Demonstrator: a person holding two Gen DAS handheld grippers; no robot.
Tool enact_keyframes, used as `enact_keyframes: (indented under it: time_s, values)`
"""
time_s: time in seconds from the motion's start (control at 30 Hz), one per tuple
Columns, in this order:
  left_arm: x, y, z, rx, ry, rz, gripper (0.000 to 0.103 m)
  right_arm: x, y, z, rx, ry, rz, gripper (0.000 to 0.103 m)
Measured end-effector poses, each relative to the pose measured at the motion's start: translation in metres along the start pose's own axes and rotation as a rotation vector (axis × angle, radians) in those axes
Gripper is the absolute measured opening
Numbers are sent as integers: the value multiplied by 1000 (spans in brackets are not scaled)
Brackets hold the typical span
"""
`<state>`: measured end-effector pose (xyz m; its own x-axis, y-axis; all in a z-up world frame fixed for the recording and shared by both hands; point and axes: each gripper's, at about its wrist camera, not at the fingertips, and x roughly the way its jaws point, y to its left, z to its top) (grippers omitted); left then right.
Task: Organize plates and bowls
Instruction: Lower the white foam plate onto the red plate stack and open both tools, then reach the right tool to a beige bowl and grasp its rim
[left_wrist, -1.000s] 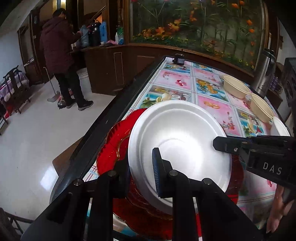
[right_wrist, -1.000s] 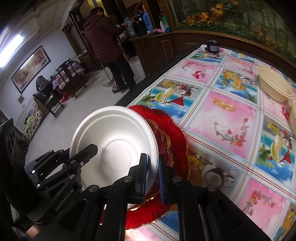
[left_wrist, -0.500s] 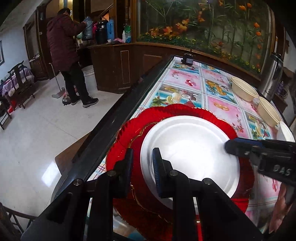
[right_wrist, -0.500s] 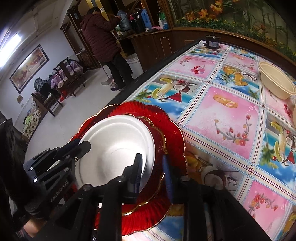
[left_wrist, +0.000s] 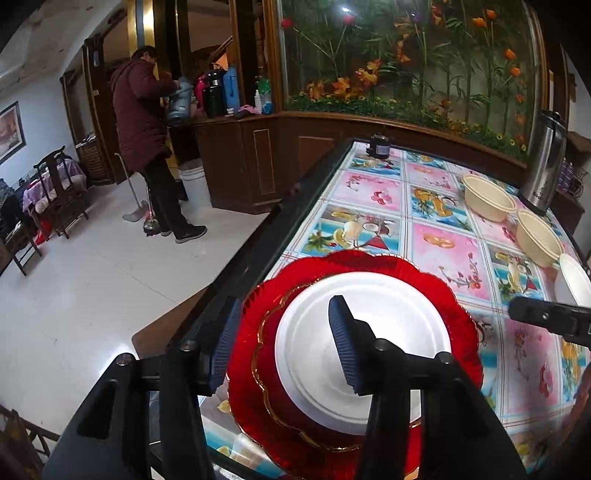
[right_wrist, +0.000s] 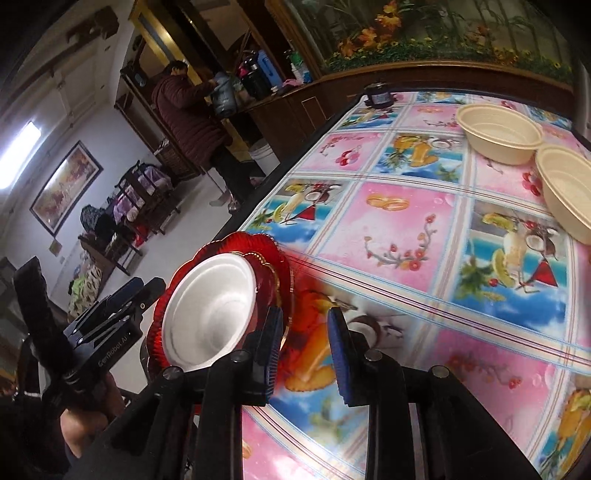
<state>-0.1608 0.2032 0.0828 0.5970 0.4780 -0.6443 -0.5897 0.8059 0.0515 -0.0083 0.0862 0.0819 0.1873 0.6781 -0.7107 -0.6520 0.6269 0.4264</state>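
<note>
A white plate (left_wrist: 369, 332) lies flat on a red scalloped plate (left_wrist: 458, 314) near the table's left edge. My left gripper (left_wrist: 282, 345) hovers over their near rim. Its jaws are opening and the pads touch nothing. In the right wrist view the white plate (right_wrist: 207, 310) and red plate (right_wrist: 273, 254) sit at lower left, with the left gripper (right_wrist: 146, 286) beside them. My right gripper (right_wrist: 304, 352) stands open over bare tablecloth, to the right of the plates. Two cream bowls (left_wrist: 487, 199) (left_wrist: 539, 240) rest at the far right.
Another white plate (left_wrist: 574, 280) lies at the right edge, near the bowls. A steel kettle (left_wrist: 545, 162) and a small dark jar (left_wrist: 378, 146) stand at the table's far end. A person (left_wrist: 144, 136) stands at a counter across the floor, left of the table (left_wrist: 436, 206).
The white plate, held tilted by both grippers, came down flat onto the red plate. Both grippers let go. The right one slid away to the right, and the left rose a little.
</note>
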Motion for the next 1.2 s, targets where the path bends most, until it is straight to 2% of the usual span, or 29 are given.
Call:
enact_keyframes:
  time_s: [0.1, 0.23, 0.37, 0.47, 0.57, 0.63, 0.7, 0.77, 0.83, 0.93, 1.07, 1.13, 1.2]
  values:
    - [-9, -1, 3, -8, -26, 11, 48, -11, -14, -2, 29, -16, 10, 27]
    - [-20, -17, 6, 5, -54, -32, 48, -23, -35, -1, 78, -40, 18, 27]
    - [-28, -60, 2, 87, -59, -134, 48, -37, -55, 2, 119, -69, 9, 27]
    - [-26, -104, -9, 178, -26, -229, 48, -51, -75, 6, 156, -97, -11, 27]
    - [-18, -152, -28, 287, 47, -323, 48, -73, -97, 12, 186, -137, -57, 27]
    - [-16, -175, -38, 339, 87, -378, 48, -96, -118, 21, 220, -176, -119, 28]
    - [-19, -187, -41, 372, 85, -395, 48, -116, -140, 34, 230, -200, -211, 28]
    - [-22, -192, -41, 376, 76, -402, 48, -133, -168, 48, 256, -232, -342, 29]
    - [-21, -193, -40, 376, 83, -414, 48, -136, -198, 66, 265, -216, -447, 31]
    - [-19, -193, -42, 370, 90, -406, 48, -121, -242, 85, 320, -151, -487, 31]
    - [-18, -188, -42, 362, 91, -395, 48, -89, -282, 99, 385, -61, -471, 31]
    - [-18, -185, -40, 359, 88, -391, 48, -75, -295, 105, 403, -20, -421, 30]
    - [-18, -182, -39, 354, 87, -384, 48, -68, -301, 105, 414, 4, -416, 20]
